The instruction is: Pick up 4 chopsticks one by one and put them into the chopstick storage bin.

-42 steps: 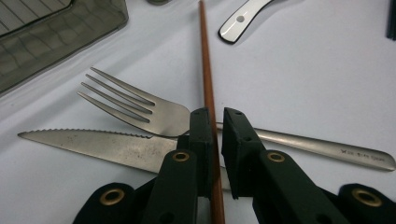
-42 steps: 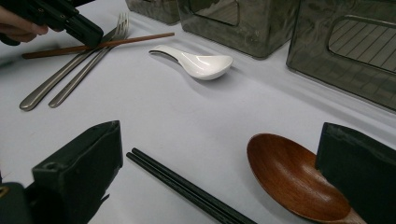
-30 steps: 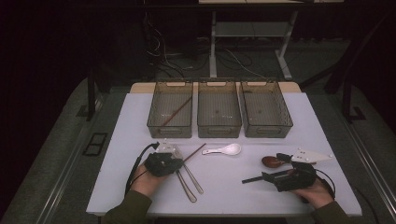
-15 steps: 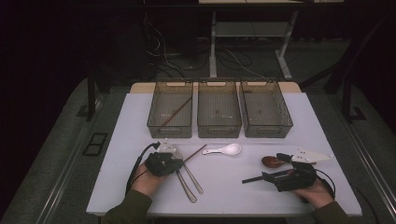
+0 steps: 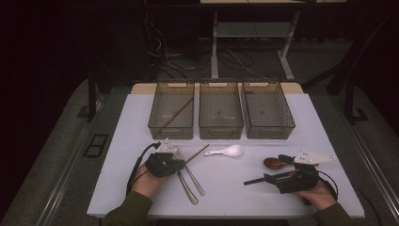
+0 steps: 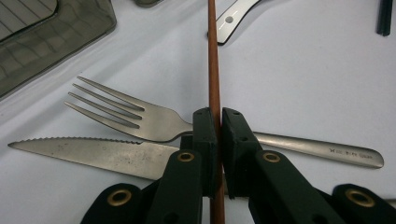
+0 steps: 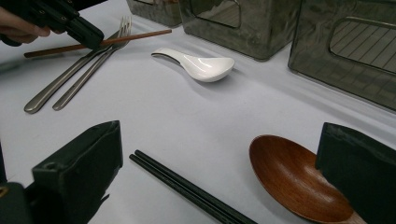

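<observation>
My left gripper (image 5: pixel 181 163) (image 6: pixel 218 126) is shut on a brown wooden chopstick (image 5: pixel 198 152) (image 6: pixel 213 56), which runs straight out between its jaws. Under them on the white table lie a steel fork (image 6: pixel 140 119) and a serrated knife (image 6: pixel 93 151). My right gripper (image 5: pixel 277 170) (image 7: pixel 217 140) rests low at the front right, jaws wide open. Between those jaws lie a pair of black chopsticks (image 7: pixel 187 189) (image 5: pixel 251 181) and a dark wooden spoon (image 7: pixel 294 182) (image 5: pixel 273 163), both untouched. The right gripper view also shows the left gripper (image 7: pixel 88 37) holding the brown chopstick (image 7: pixel 135 36).
A white ceramic spoon (image 5: pixel 228 151) (image 7: pixel 201 65) lies at the table's middle. Three smoky plastic bins (image 5: pixel 170 129) (image 5: pixel 220 129) (image 5: pixel 270 129) stand in a row at the back; the left one holds a brown chopstick (image 5: pixel 179 112). The table's front edge (image 5: pixel 235 214) is close to both hands.
</observation>
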Tool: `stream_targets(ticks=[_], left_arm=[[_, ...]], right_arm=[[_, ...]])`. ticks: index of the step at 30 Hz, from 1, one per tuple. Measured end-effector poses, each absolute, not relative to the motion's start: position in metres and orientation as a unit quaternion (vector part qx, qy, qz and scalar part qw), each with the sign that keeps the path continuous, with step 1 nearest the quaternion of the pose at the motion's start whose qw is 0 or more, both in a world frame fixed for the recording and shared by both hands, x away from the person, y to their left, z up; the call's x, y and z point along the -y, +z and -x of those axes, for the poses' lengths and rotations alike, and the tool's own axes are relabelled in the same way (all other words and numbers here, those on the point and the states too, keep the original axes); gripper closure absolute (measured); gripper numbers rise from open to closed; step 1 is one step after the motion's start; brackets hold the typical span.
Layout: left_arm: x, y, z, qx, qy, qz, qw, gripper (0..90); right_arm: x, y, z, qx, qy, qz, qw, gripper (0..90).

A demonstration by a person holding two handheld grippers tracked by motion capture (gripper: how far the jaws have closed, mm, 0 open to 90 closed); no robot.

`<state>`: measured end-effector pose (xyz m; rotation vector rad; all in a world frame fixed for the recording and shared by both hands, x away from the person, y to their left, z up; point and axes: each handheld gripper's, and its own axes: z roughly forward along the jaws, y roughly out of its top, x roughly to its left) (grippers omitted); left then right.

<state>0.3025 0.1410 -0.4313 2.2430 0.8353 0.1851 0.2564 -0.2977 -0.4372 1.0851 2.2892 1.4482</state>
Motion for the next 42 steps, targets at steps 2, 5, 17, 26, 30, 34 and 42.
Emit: stream_targets(ticks=[2, 5, 17, 26, 30, 34, 42], left_arm=[[-0.142, -0.430, -0.302, -0.322, 0.072, -0.872, 0.362, 83.9], [-0.142, -0.428, -0.301, -0.325, 0.071, -0.869, 0.366, 83.9], [-0.143, -0.424, -0.302, -0.319, 0.067, -0.871, 0.367, 83.9], [-0.146, -0.416, -0.303, -0.321, 0.057, -0.863, 0.385, 83.8], [-0.147, -0.413, -0.305, -0.318, 0.058, -0.863, 0.389, 83.9], [-0.148, -0.410, -0.308, -0.322, 0.059, -0.857, 0.398, 83.8], [-0.149, -0.400, -0.314, -0.323, 0.065, -0.848, 0.415, 83.8]], right_arm=[[0.298, -0.438, -0.257, -0.779, 0.492, -0.372, 0.113, 0.6], [0.296, -0.439, -0.257, -0.775, 0.495, -0.377, 0.114, 0.6], [0.294, -0.443, -0.253, -0.788, 0.478, -0.368, 0.121, 0.6], [0.290, -0.444, -0.254, -0.795, 0.467, -0.365, 0.127, 0.6], [0.289, -0.444, -0.254, -0.797, 0.465, -0.365, 0.124, 0.6], [0.290, -0.444, -0.254, -0.797, 0.466, -0.363, 0.123, 0.6], [0.290, -0.444, -0.254, -0.799, 0.466, -0.361, 0.120, 0.6]])
